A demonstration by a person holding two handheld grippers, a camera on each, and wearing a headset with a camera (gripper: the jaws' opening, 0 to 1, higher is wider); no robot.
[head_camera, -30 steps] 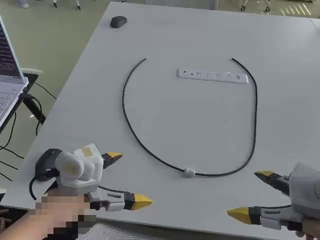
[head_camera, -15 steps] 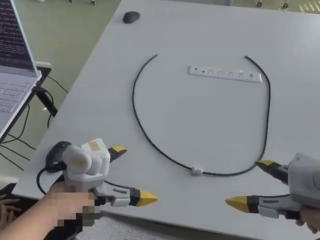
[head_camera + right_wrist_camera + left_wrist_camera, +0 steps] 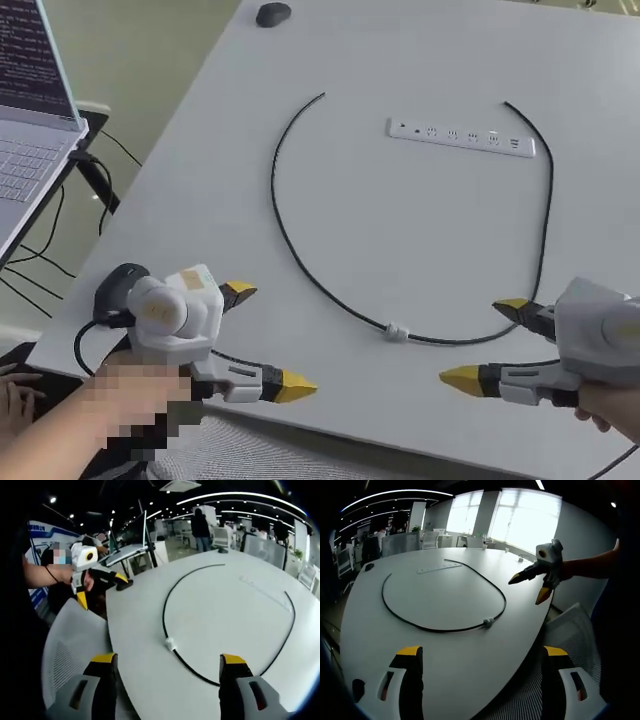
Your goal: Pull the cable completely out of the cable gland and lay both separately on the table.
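**Desk:** Yellow-tipped jaws stand spread wide and empty on both sides. The left gripper (image 3: 270, 337) and the right gripper (image 3: 483, 340) hover at the near edge of the white table (image 3: 420, 230), touching nothing. What lies between them?

**Photographer:** The cable gland (image 3: 397, 331), a small pale fitting threaded on the thin black cable (image 3: 283, 225). It sits at the bottom of the cable's loop, near the table's front edge and a little closer to the right gripper. From there the cable runs in a wide open U, with both free ends pointing away towards the power strip (image 3: 460, 137)

**Desk:** How will the pair handle?

**Photographer:** Both look light. The cable is probably limp with a smooth jacket, so it should slide across the tabletop rather than resist, and sag if lifted. The gland looks hard, small and rounded, and could slip out of a careless pinch

**Desk:** Where to take hold?

**Photographer:** My call is right jaws across the gland's body and left jaws on the cable just beside it. That keeps the pull short and straight, so it doesn't drag the whole loop about. The long run on the gland's other side has to pass all the way through, which probably means regripping. A mouse (image 3: 272, 14) at the far edge and a laptop (image 3: 30, 110) off to the left are well apart from the work
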